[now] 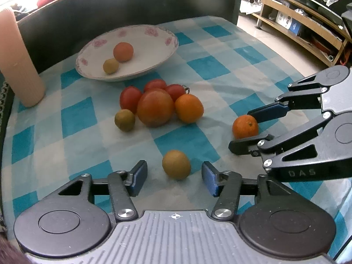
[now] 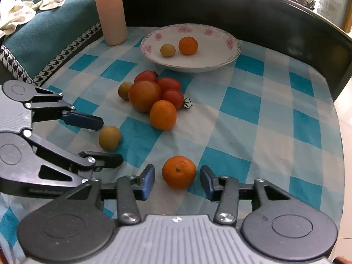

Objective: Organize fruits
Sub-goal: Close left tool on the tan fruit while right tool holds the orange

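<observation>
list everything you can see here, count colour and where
plate: 1, white with pink flowers, far side of the table
fruit in plate: 2, one orange, one small yellow-green
red tomatoes: 3, in the central pile
large orange-red fruit: 1, front of the pile
orange fruit: 1, touching the pile
small green fruit: 1, beside the pile
yellow-green fruit: 1, loose, between the left gripper's fingers
mandarin: 1, orange, loose, between the right gripper's fingers
ribbed cylinder: 1, peach, far corner
tablecloth: 1, blue and white check
left gripper: open
right gripper: open
</observation>
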Action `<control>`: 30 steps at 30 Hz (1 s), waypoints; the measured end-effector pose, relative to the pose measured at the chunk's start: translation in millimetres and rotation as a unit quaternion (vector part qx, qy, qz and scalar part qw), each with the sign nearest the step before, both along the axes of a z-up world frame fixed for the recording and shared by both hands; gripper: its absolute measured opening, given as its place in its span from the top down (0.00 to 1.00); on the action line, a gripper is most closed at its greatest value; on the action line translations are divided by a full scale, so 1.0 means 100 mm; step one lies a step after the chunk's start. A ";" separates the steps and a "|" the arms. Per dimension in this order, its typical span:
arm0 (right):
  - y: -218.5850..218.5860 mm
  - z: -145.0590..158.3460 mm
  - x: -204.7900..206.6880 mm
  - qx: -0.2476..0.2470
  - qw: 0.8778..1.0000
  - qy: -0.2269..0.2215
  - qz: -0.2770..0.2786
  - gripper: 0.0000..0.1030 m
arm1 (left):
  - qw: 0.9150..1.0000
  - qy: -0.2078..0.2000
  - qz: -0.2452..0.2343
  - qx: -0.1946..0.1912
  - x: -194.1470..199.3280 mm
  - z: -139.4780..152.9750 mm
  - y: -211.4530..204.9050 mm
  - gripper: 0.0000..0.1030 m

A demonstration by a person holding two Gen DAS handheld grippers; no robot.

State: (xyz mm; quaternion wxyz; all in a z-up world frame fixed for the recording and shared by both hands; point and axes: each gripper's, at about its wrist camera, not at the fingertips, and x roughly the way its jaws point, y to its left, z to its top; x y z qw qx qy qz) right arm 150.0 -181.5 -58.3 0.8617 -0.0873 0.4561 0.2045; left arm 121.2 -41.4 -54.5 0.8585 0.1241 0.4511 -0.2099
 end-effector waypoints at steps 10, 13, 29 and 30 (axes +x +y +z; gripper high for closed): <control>0.00 0.03 0.02 -0.005 1.000 0.001 -0.010 0.54 | 1.000 0.008 0.004 -0.005 0.01 0.02 -0.02 0.61; 0.02 0.04 0.02 -0.011 1.000 0.002 -0.011 0.54 | 1.000 0.013 0.005 -0.002 0.01 0.03 -0.02 0.66; 0.11 0.28 0.16 0.012 0.999 -0.030 -0.023 0.55 | 0.999 -0.016 0.027 -0.021 0.17 0.25 0.01 0.66; 0.12 0.30 0.18 0.013 0.999 -0.034 -0.024 0.55 | 0.999 -0.019 0.029 -0.023 0.18 0.27 0.01 0.66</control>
